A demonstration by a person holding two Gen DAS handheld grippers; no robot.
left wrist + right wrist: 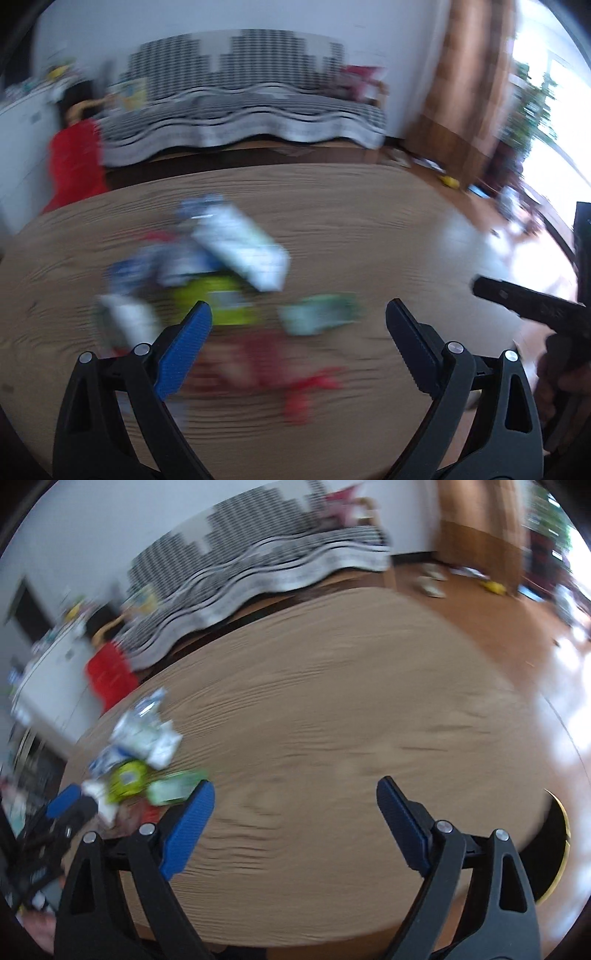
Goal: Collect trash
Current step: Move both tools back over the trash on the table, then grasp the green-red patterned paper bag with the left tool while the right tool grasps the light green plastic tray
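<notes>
Both views are blurred by motion. A heap of trash lies on the round wooden table (369, 206): a white wrapper (240, 247), a yellow-green packet (218, 302), a pale green packet (317, 314), blue-and-white wrappers (147, 266) and red scraps (295, 387). My left gripper (299, 317) hangs open just above the heap, nothing between its blue pads. My right gripper (295, 797) is open and empty over bare table (332, 701); the heap (144, 757) lies to its left. The left gripper also shows at the left edge (62, 805) of the right wrist view.
A sofa under a striped black-and-white cover (240, 110) stands beyond the table, with a red cloth (74, 162) to its left. A dark round bin with a yellow rim (554, 849) sits at the table's right edge. Small items lie on the wooden floor (480, 602).
</notes>
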